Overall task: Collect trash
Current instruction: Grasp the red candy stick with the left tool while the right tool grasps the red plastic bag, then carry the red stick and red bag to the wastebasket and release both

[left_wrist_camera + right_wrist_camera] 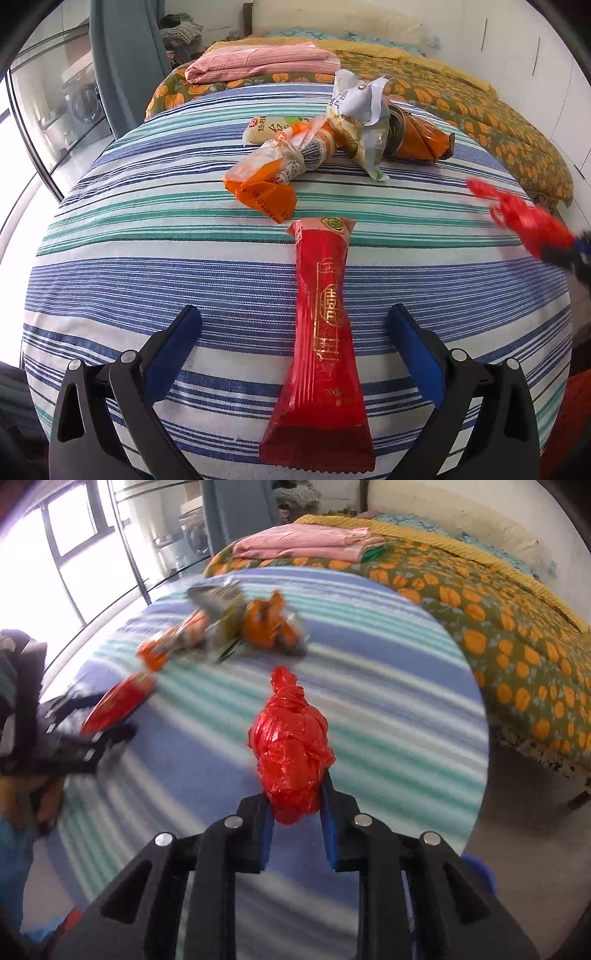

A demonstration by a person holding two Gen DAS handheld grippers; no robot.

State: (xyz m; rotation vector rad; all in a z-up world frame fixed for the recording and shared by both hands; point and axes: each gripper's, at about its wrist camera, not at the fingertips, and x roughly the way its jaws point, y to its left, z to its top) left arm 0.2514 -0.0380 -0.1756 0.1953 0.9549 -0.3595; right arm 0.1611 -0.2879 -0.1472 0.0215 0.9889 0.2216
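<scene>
1. My right claw (295, 805) pinches a crinkled, knotted red plastic bag (291, 746) above the striped bed (388, 709).
2. My left claw (293, 354) gapes around a glossy red wrapper (321, 332), seen sharply only in its own view.

Both my wrist cameras look steeply down and forward, close over the striped bed (147, 280), and share the wrapper pile (317, 144) and folded pink cloth (303, 541).

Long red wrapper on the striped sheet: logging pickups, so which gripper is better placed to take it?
Left. The left gripper is open, straddling the red wrapper; the right gripper is shut on a red bag.
</scene>
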